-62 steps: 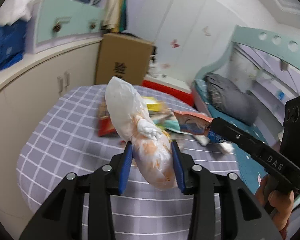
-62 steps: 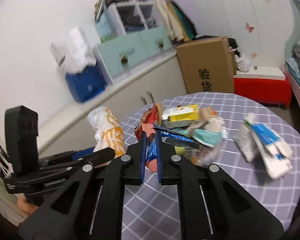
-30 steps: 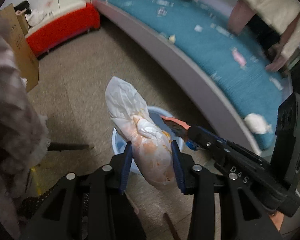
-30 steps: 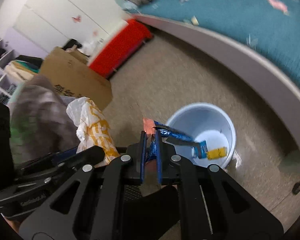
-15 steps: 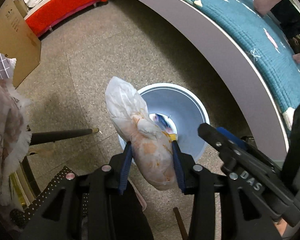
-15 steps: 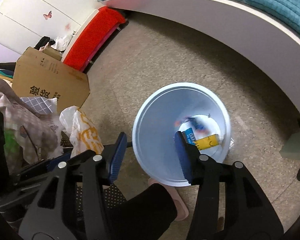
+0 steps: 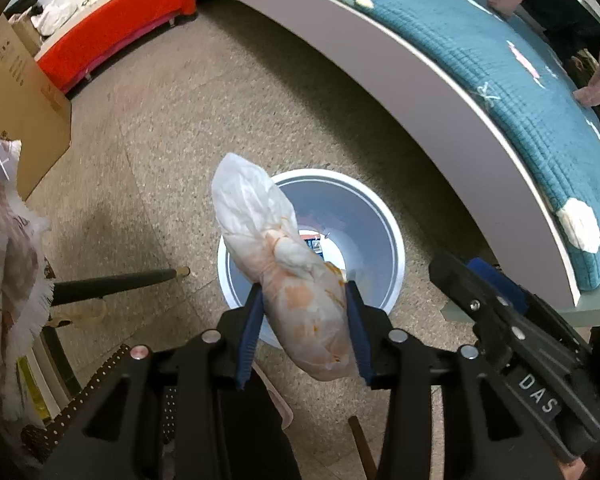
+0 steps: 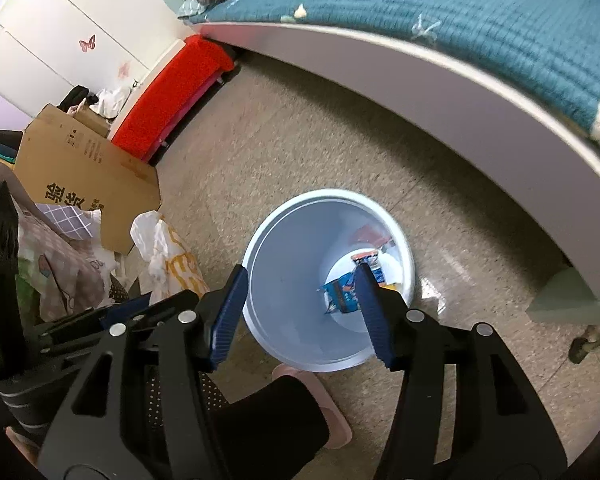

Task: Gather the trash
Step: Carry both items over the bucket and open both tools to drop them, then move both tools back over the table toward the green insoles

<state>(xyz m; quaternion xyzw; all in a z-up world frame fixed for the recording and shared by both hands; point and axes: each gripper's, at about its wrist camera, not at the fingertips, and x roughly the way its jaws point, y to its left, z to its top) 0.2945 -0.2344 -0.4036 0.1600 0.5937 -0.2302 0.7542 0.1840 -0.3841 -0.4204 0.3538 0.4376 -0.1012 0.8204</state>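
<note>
Left gripper (image 7: 305, 328) is pinching a knotted white plastic bag (image 7: 288, 272) above the pale bin's (image 7: 394, 256) rim. Right gripper (image 8: 302, 312) is hanging over the bin, jaws just opened, nothing between. Blue wrapper (image 8: 342, 294) is lying at the bin bottom. Teal bed (image 8: 460, 20) is lying beyond.

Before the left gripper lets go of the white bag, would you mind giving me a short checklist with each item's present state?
1. left gripper shut on white plastic bag: ok.
2. Bag over the bin opening: ok, as seen from the left wrist.
3. right gripper empty, jaws have just been opening: ok.
4. Blue wrapper lies inside the bin: ok.
5. Room left in the bin: ok.
6. Bag clears the rim when it drops: cannot tell.
</note>
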